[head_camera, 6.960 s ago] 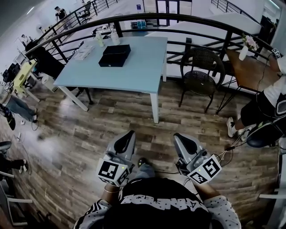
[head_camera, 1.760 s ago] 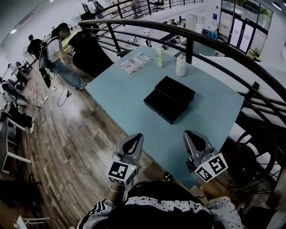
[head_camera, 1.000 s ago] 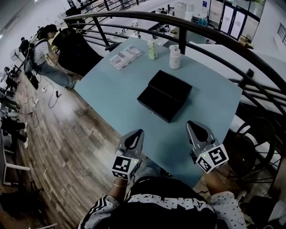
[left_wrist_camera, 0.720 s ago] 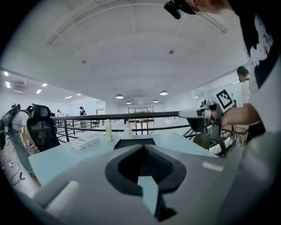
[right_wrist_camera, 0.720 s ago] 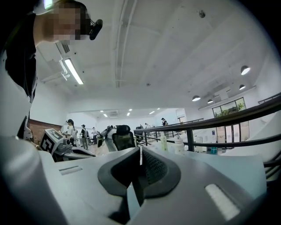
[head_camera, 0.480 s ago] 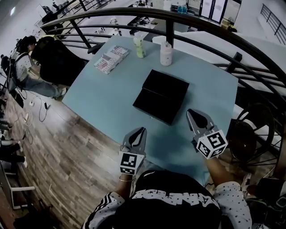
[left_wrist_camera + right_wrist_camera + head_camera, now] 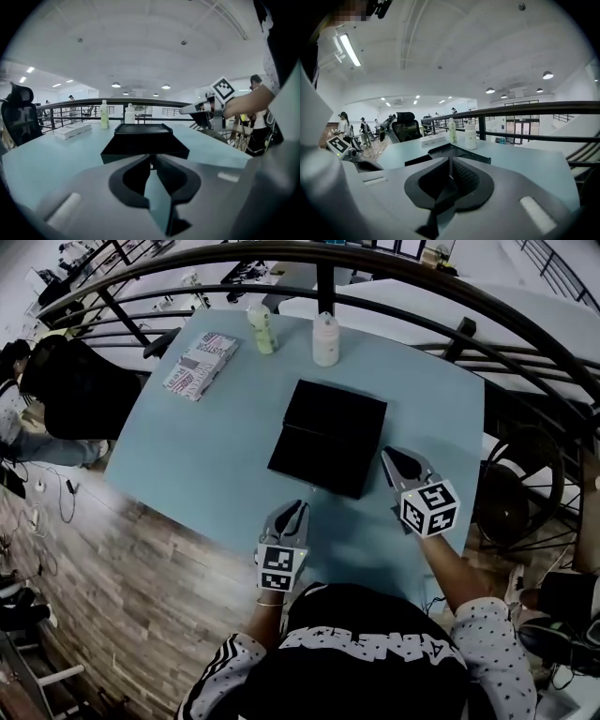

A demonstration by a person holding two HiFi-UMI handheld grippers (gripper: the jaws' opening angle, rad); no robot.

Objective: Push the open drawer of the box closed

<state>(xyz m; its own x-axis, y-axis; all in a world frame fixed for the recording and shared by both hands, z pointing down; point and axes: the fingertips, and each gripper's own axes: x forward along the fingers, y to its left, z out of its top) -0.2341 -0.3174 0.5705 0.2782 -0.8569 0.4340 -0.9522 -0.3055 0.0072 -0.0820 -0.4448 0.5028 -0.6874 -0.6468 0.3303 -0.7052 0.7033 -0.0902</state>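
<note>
Though unclear from overhead, left gripper jaws press together.

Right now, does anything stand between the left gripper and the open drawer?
Nothing visible does. Only bare table lies between the left gripper, jaws together, and the drawer front. The bottles stand beyond the box, out of the drawer's path.

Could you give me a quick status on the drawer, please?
Left gripper shut, empty, short of the drawer front. Right gripper shut, empty, beside the black box. Drawer open. Nothing in the way.
</note>
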